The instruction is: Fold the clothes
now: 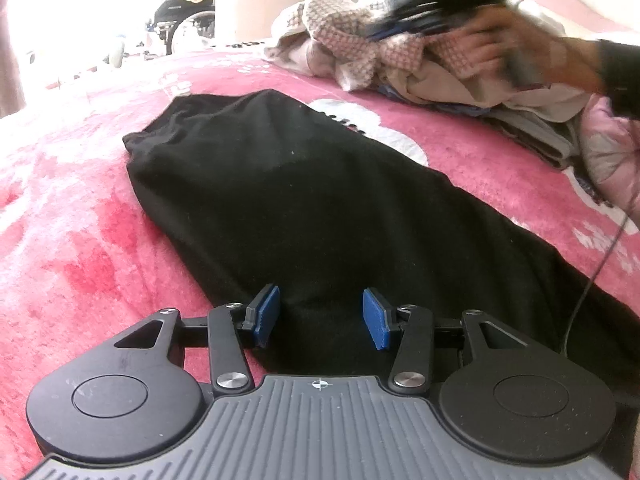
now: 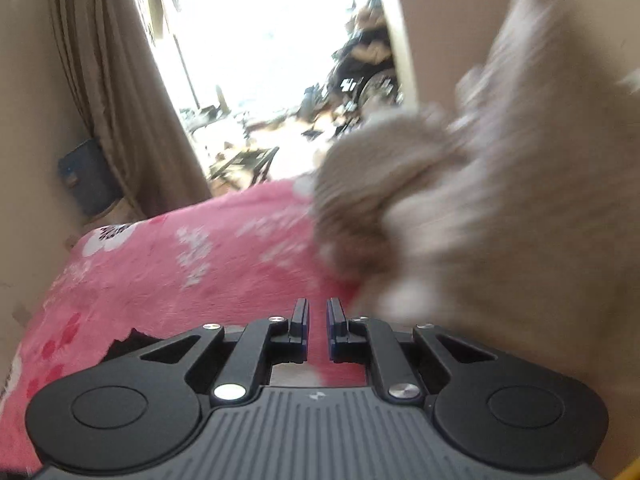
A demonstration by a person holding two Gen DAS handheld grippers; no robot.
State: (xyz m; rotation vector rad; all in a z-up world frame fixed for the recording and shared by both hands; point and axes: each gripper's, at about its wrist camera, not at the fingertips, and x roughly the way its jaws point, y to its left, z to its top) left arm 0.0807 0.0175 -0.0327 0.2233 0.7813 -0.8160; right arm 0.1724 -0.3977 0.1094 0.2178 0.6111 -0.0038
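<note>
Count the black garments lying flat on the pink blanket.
1. The black garment lies lengthwise on the pink blanket, just beyond the left gripper. The clothes pile behind it may hide others.

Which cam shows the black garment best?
Left wrist. The black garment lies lengthwise across the pink blanket, nearly all in frame and sharp. Right wrist catches only a small dark sliver at the lower left, behind its gripper linkage.

Heap of clothes: we find it motion-blurred, cut by the right edge. Right gripper and hand: smeared, state unreadable there.
</note>
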